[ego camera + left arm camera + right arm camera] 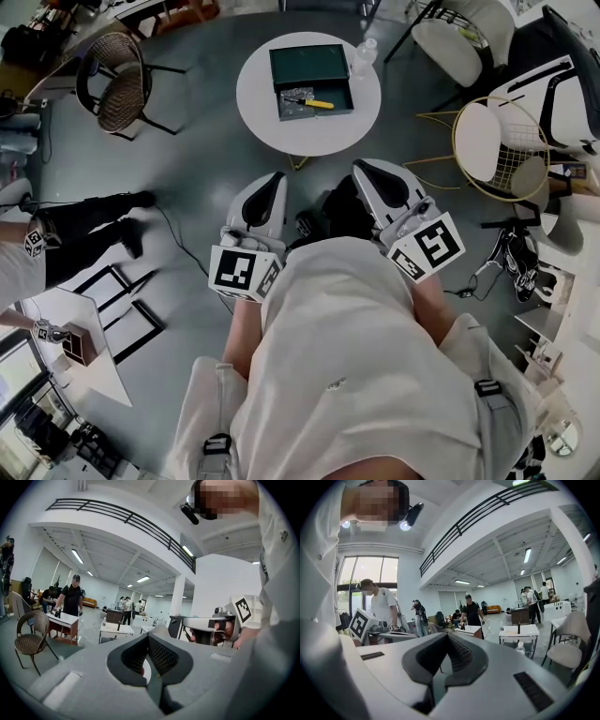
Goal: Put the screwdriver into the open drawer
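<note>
Head view: the screwdriver (313, 102), with a yellow handle, lies inside the open drawer (339, 97) of a dark green box (309, 66), as far as so small a shape can be read. Its handle points right. There is one screwdriver, one drawer and one box.

The box sits about mid-top on a round white bench (258, 103), with bare surface all round it out to the rim. A single clear bottle (367, 51) stands near the far right rim, just beside the box's corner.

Grey floor (206, 159) lies open between the bench and the person. Four chairs stand around the bench, none touching it:
- a brown wicker chair (114, 82) to the left
- a white cushioned chair (464, 33) at far right
- a gold wire chair (502, 145) to the right
- a black-and-white chair (562, 89) beyond the wire one

The two tools are held close to the person's chest, well apart from the bench, with their tips toward it. They are side by side with a gap between them.

- **Left tool** (275, 178): in the left gripper view (149, 637) its jaws meet, with nothing between them.
- **Right tool** (361, 169): in the right gripper view (448, 637) its jaws are likewise pressed together and empty.

A second person (84, 225) stands at the left edge, well clear of the bench.
</note>
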The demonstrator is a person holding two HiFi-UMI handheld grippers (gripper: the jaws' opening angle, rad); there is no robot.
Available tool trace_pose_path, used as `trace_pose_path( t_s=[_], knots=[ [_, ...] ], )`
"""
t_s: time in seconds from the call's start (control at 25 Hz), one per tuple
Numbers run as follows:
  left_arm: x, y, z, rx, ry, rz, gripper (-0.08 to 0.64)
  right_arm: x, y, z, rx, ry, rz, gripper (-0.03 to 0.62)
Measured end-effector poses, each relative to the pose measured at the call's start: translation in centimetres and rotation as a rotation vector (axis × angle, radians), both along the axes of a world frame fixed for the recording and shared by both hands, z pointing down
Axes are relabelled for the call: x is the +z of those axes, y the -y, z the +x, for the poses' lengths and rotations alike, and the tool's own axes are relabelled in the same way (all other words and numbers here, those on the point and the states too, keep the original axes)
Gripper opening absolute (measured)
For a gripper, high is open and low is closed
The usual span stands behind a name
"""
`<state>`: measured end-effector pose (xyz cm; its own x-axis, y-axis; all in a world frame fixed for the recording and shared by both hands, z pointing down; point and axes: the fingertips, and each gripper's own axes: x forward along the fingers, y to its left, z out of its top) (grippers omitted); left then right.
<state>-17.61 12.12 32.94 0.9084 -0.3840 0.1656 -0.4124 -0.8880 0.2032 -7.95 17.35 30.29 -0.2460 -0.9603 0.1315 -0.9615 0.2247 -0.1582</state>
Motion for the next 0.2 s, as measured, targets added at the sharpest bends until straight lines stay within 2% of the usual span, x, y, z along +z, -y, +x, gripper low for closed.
trace_pose_path(
  t_s=[0.2],
  knots=[
    [0.5, -0.54, 0.18, 0.005, 0.007, -0.018, 0.011, 0.66, -0.61, 0.1, 0.003, 0.007, -0.026, 0.006]
  ],
)
